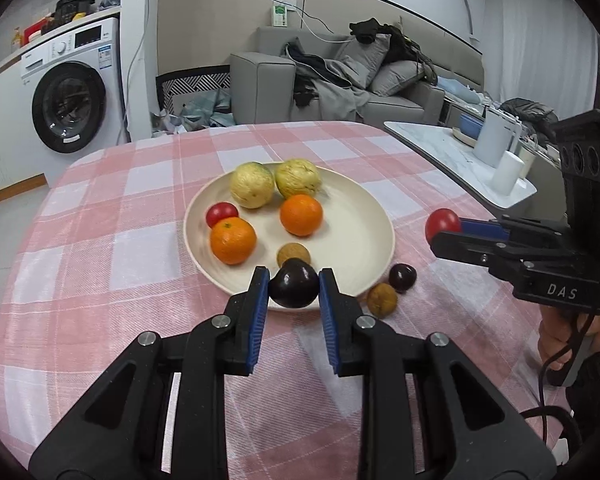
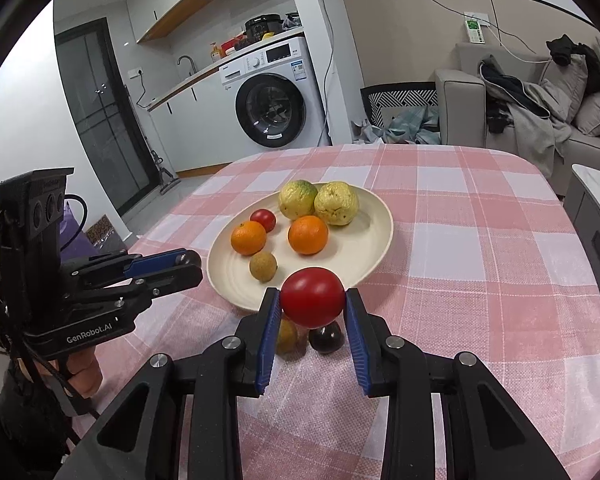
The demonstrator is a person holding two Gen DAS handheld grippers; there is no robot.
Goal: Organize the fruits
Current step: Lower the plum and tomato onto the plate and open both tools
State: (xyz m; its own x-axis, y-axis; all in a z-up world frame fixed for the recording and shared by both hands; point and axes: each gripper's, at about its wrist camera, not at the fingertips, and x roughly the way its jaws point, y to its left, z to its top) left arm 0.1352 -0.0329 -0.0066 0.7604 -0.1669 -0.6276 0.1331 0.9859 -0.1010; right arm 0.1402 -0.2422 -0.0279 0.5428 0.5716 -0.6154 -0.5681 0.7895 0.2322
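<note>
My left gripper is shut on a dark purple fruit, held just above the near rim of the cream plate. On the plate lie two oranges, two yellow-green fruits, a small red tomato and a brown fruit. My right gripper is shut on a red tomato over the checked cloth, near the plate's front edge. Below it on the cloth sit another dark fruit and a brown fruit. In the right wrist view the left gripper shows side-on at left.
A pink checked cloth covers the rounded table. A marble side table with a white jug and a cup stands close on the right. A washing machine and a grey sofa stand beyond the far edge.
</note>
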